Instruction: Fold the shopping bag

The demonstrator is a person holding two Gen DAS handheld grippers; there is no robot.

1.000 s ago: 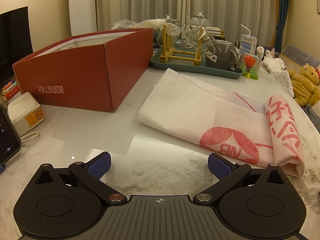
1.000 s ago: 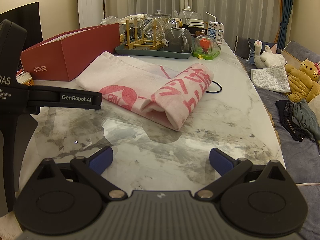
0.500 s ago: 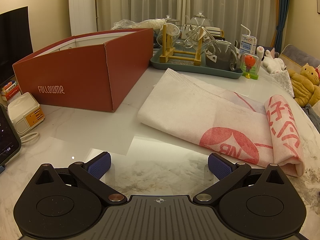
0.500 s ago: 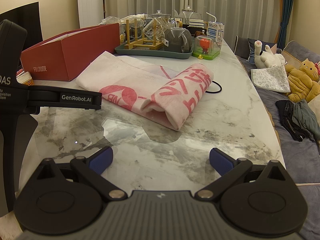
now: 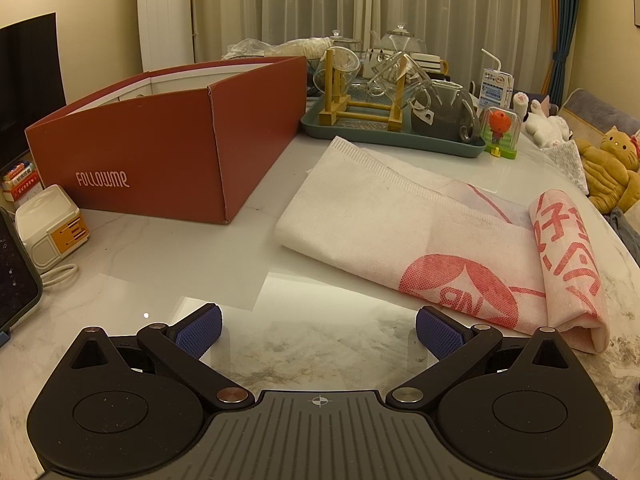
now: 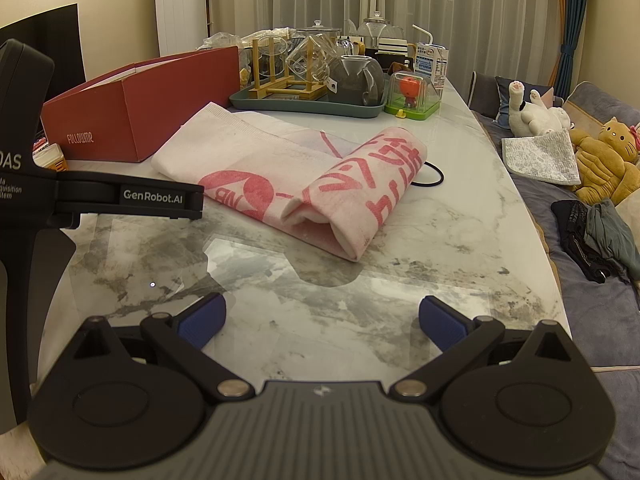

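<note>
Bag [image 5: 404,236] half-rolled from 3 o'clock end on bench [image 5: 256,248], remainder flat; both grippers' fingers [image 5: 199,330] [image 6: 202,320] spread, empty.

A glossy white marble table [image 6: 460,216], veined with grey, is seen in both views. Lying on it are a white shopping bag [image 5: 404,228] with red print, folded flat and rolled at one end, a red open box [image 5: 160,152], a green tray [image 6: 304,106] of glassware, a small toy under a clear dome [image 6: 412,96], a milk carton [image 6: 432,64], and what may be a black hair band [image 6: 430,176] beside the roll
</note>
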